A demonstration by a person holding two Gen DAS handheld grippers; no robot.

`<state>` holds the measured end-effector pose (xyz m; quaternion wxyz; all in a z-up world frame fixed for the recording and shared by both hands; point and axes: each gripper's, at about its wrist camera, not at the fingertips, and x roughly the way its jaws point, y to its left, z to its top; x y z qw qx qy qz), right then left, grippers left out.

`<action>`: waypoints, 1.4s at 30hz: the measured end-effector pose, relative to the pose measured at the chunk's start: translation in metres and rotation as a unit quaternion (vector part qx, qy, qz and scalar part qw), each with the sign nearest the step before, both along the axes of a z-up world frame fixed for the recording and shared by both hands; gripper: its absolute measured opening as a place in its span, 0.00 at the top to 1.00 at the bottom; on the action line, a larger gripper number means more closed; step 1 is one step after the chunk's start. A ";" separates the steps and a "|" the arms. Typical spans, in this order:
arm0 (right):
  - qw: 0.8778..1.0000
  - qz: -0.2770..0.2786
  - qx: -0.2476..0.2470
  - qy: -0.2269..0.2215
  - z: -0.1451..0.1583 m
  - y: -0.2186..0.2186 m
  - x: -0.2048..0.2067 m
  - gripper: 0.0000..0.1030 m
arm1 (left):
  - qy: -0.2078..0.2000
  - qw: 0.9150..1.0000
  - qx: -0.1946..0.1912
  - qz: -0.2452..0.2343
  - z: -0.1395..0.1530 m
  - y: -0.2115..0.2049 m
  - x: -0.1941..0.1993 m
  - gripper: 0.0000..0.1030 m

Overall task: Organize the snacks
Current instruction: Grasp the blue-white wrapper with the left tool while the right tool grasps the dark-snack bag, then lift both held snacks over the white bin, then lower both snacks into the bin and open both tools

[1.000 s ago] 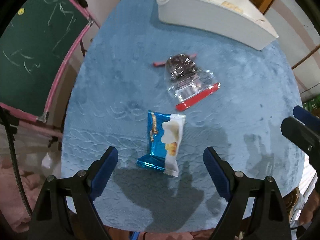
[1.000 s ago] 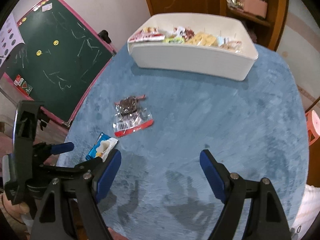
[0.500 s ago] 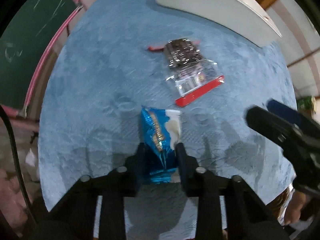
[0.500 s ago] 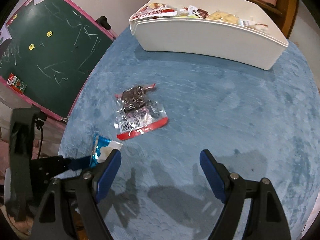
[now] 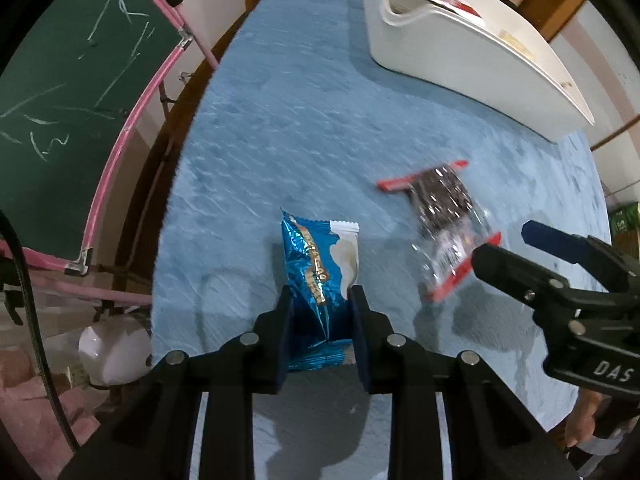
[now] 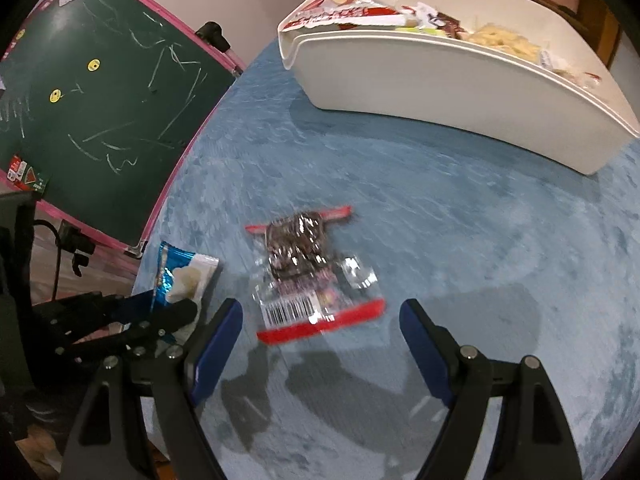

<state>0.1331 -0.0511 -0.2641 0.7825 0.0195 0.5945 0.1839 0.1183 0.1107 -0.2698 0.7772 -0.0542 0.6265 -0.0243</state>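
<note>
My left gripper (image 5: 320, 300) is shut on a blue and white snack packet (image 5: 320, 264) and holds it over the blue table's near left part; the packet also shows in the right wrist view (image 6: 180, 276). A clear packet with dark snacks and red edges (image 6: 312, 280) lies on the cloth, also seen in the left wrist view (image 5: 444, 216). My right gripper (image 6: 320, 316) is open, its fingers straddling the near end of that packet just above it. The white bin (image 6: 440, 92) holding several snacks stands at the far side.
A blue cloth covers the oval table (image 6: 480, 240). A green chalkboard with a pink frame (image 6: 100, 120) stands beside the table's left edge. A wooden door and shelf are behind the bin. The right gripper (image 5: 560, 276) shows at the right of the left wrist view.
My left gripper closed on the blue packet and lifted it. My right gripper moved forward and down towards the clear packet, staying open.
</note>
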 end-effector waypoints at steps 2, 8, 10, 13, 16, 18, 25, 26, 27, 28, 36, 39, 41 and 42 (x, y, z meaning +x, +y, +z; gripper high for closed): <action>1.000 0.001 -0.003 0.003 -0.005 0.006 0.007 0.21 | 0.002 1.000 -0.001 0.001 -0.002 0.004 0.004 0.77; 1.000 0.001 -0.015 0.022 -0.025 0.021 0.026 0.21 | 0.007 1.000 -0.008 -0.003 -0.002 0.017 0.019 0.76; 0.999 0.011 -0.036 0.008 -0.026 0.030 0.028 0.22 | 0.008 1.000 -0.009 -0.004 0.000 0.019 0.025 0.76; 0.997 0.030 -0.067 -0.013 -0.024 0.040 0.028 0.40 | 0.006 1.000 -0.011 -0.010 0.003 0.021 0.032 0.76; 0.998 0.028 -0.051 -0.007 -0.022 0.038 0.031 0.44 | -0.002 1.000 -0.015 -0.019 0.012 0.019 0.042 0.76; 0.999 0.023 -0.043 -0.004 -0.019 0.032 0.032 0.45 | -0.013 0.999 -0.015 -0.028 0.021 0.016 0.047 0.76; 0.997 -0.036 -0.030 -0.055 0.037 -0.009 0.034 0.45 | -0.072 0.994 -0.038 -0.074 0.085 -0.014 0.068 0.77; 0.997 -0.045 -0.028 -0.064 0.046 -0.016 0.036 0.45 | -0.084 0.992 -0.043 -0.082 0.098 -0.020 0.073 0.76; 0.995 -0.058 -0.025 -0.076 0.058 -0.025 0.037 0.45 | -0.098 0.990 -0.047 -0.089 0.111 -0.026 0.080 0.77; 0.993 -0.069 -0.023 -0.088 0.070 -0.032 0.038 0.45 | -0.109 0.988 -0.051 -0.097 0.122 -0.032 0.085 0.77; 0.971 -0.149 -0.009 -0.187 0.171 -0.092 0.060 0.44 | -0.207 0.964 -0.071 -0.151 0.217 -0.085 0.140 0.76; 0.958 -0.171 -0.018 -0.228 0.206 -0.104 0.076 0.44 | -0.234 0.957 -0.063 -0.159 0.245 -0.105 0.168 0.76; 0.950 -0.185 -0.026 -0.249 0.225 -0.112 0.088 0.44 | -0.242 0.956 -0.056 -0.158 0.257 -0.115 0.181 0.76; 0.948 -0.189 -0.027 -0.255 0.231 -0.116 0.091 0.44 | -0.246 0.955 -0.047 -0.159 0.263 -0.122 0.192 0.76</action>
